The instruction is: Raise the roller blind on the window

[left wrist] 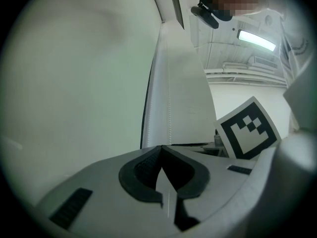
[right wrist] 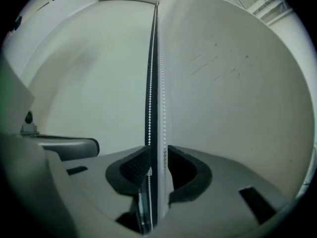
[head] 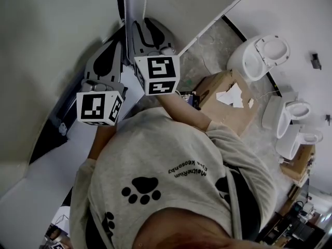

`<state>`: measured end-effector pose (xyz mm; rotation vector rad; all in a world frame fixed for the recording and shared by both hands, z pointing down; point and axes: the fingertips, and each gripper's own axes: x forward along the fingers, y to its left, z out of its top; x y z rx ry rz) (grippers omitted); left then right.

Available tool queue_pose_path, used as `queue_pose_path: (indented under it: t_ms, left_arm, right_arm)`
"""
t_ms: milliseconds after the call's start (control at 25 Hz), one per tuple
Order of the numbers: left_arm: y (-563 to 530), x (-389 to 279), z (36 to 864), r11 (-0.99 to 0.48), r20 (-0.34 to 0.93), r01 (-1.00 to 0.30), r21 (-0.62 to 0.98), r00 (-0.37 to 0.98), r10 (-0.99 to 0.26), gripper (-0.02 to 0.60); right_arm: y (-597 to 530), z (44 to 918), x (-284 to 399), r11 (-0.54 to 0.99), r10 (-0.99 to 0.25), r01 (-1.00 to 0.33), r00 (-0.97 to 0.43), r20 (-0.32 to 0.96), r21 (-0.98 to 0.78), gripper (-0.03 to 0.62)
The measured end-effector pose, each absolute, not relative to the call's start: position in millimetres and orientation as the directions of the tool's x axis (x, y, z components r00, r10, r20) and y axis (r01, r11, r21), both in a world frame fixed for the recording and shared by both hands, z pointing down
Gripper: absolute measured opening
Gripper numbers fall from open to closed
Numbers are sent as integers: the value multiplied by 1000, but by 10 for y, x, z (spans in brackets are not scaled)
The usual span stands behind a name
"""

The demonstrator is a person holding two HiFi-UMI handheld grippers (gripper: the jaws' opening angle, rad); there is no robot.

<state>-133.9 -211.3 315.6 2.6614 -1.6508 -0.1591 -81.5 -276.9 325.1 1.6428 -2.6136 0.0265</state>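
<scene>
Right gripper view: right claw (right wrist: 157,168) is standing apart, with the bead chain (right wrist: 161,83) passing between its pads unpinched.
Left gripper view: left claw (left wrist: 161,151) is sitting closed; I cannot tell whether it is pinching the chain.
Chain axis: running vertically, rising beside the dark frame strip (right wrist: 153,73).
Progress: roller blind (left wrist: 187,103) is seemingly hanging down just beyond the claws; most of the pulling is probably remaining.
</scene>
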Motion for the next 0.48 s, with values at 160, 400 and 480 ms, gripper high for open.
queue_pose_path:
  t_ms: [160, 400, 480]
  left_arm:
    - [-2105, -1365, 3139, -443, -83, -894, 67, 437, -895, 8]
    - [-2076, -1362, 3150, -442, -80, -895, 63, 437, -896, 8]
    - [-2065, -1353, 3148, -447, -76, -892, 63, 442, -894, 8]
  right_arm:
    - [-2802, 3235, -847, 434, -899, -901, -434, 54, -7, 97]
    - [-2790, 3226, -806, 438, -898, -897, -440, 33, -56, 14]
    - [-2743, 3231, -812, 461, -886, -886, -463, 30, -57, 12]
